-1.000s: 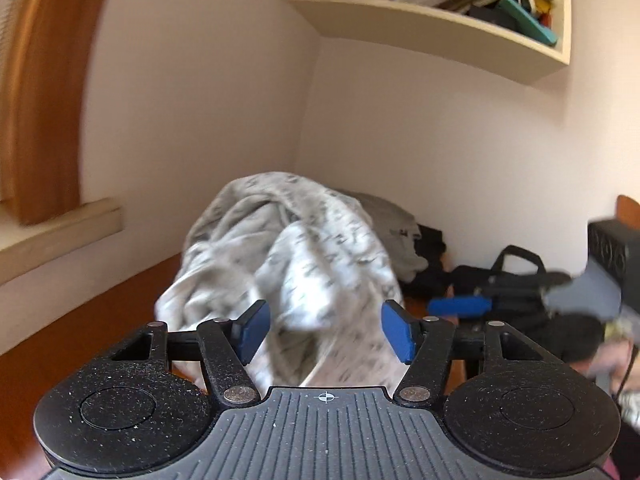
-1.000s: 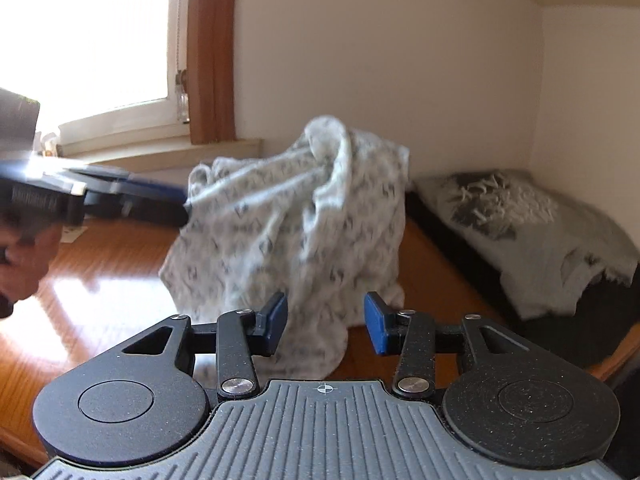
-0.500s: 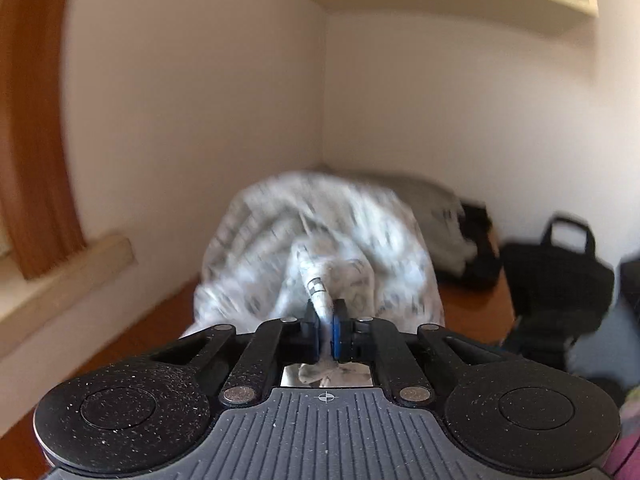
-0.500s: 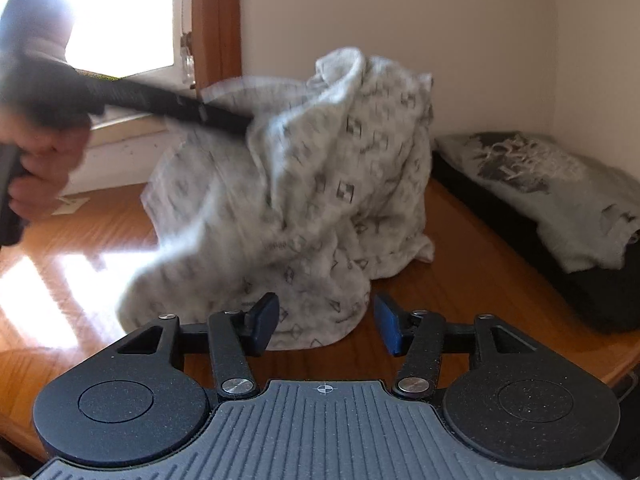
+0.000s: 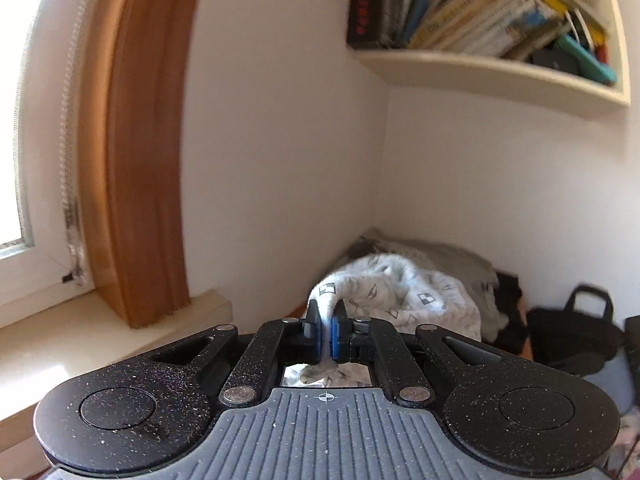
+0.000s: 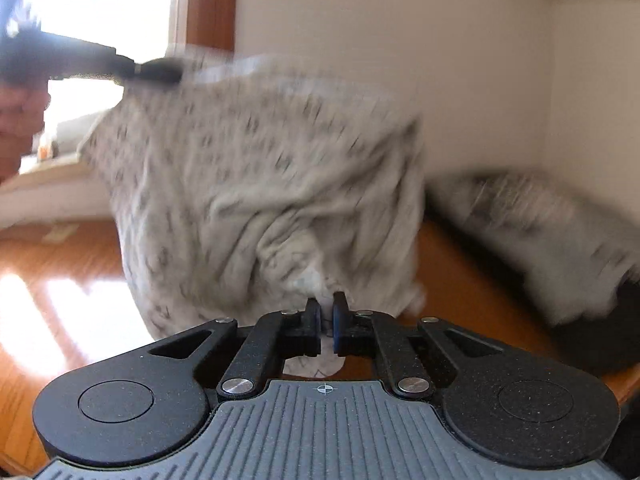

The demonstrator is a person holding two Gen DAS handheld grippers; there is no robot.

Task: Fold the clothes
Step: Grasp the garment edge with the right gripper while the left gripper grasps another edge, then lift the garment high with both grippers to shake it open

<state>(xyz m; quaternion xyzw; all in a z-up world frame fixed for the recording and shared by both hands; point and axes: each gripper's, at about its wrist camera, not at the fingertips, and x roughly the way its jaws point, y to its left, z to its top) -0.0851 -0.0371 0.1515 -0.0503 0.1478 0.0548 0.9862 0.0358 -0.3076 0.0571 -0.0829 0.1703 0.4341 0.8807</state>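
Left gripper point(image 5: 327, 330): closed on a bunched fold of the patterned garment; fabric is pinched between the blue pads and a short tail of it hangs behind them.
Right gripper point(image 6: 327, 320): jaws have just been closing; they are now clamped on the lower edge of the same garment, with pale cloth seen between and below the pads.
Patterned garment point(image 6: 264, 184): light grey-white cloth with small dark motifs; held at two places, raised at its upper left corner and gathered low at the near edge. It is blurred in the right wrist view. Its bottom hem appears to be at or near the table; contact cannot be told.
Table point(image 6: 60, 288): glossy orange-brown wood, with bright window glare on its left part.
Grey shirt point(image 6: 532, 216): laid on dark clothing at the right rear of the table, apart from the held garment.
Hand point(image 6: 18, 108): seen at the far left edge, blurred, behind the black gripper body.
Shelf point(image 5: 492, 76): wall-mounted, filled with leaning books.
Black bag point(image 5: 576, 332): placed against the wall at the right.
Window frame point(image 5: 136, 152): brown wood, above a pale sill.
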